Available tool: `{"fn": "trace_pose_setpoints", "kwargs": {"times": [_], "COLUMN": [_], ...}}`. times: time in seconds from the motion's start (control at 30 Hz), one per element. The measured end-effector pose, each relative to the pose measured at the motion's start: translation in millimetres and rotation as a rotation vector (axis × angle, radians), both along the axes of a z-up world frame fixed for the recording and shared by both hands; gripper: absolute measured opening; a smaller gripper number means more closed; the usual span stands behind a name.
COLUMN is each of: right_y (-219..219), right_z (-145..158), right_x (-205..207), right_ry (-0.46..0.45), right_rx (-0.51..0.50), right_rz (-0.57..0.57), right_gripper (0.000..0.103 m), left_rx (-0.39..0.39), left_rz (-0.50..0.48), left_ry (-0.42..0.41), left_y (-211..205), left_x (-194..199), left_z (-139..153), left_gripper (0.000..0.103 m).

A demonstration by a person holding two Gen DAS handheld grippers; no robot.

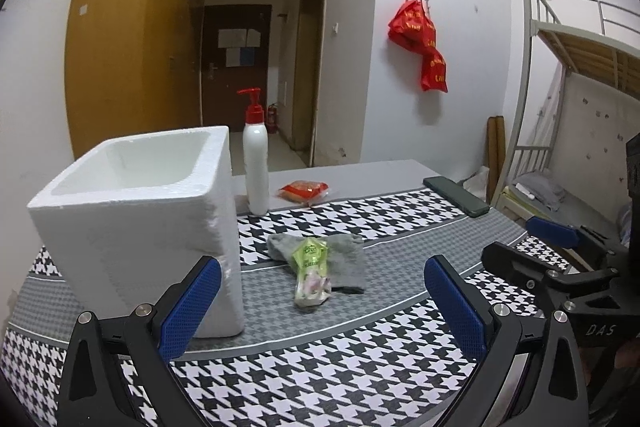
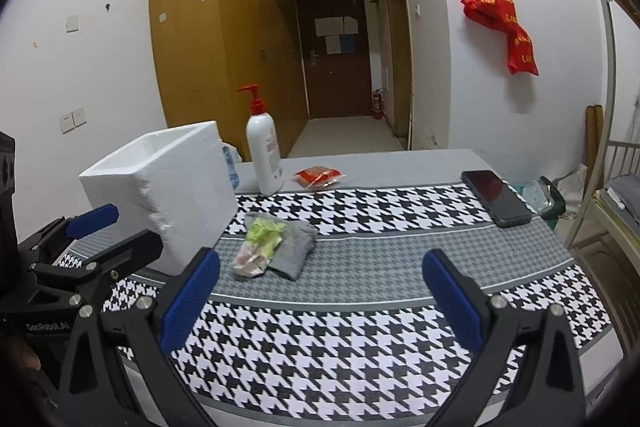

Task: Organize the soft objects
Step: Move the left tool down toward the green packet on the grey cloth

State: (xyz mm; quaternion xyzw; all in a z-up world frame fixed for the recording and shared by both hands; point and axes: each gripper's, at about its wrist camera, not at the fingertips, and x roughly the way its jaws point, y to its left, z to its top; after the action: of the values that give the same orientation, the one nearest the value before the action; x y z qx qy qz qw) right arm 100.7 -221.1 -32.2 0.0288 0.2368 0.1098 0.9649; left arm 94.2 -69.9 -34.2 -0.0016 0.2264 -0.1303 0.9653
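Note:
A grey sock lies flat on the houndstooth table mat. A green and clear snack packet rests on top of it. A red snack packet lies farther back on the bare grey table. An open white foam box stands to the left of the sock. My left gripper is open, its blue pads nearer than the packet with nothing between them. My right gripper is open too, to the right of the sock and short of it.
A white pump bottle with a red top stands behind the box. A dark phone lies at the mat's far right. A bunk bed frame stands off the table's right. Red bags hang on the wall.

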Motion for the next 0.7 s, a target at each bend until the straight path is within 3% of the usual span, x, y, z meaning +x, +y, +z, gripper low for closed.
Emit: {"fn": "trace_pose_setpoints", "kwargs": {"times": [0.7], "right_y": [-27], "right_z": [-28], "right_x": [39], "right_ry": [0.092], "right_rx": [-0.02], "right_rz": [-0.012], "right_gripper": [0.102], "left_rx": [0.069], "left_rz": [0.027], "left_ry": [0.063], "left_y": [-23], "left_x": [48], "left_z": [-26], "left_gripper": [0.102]}}
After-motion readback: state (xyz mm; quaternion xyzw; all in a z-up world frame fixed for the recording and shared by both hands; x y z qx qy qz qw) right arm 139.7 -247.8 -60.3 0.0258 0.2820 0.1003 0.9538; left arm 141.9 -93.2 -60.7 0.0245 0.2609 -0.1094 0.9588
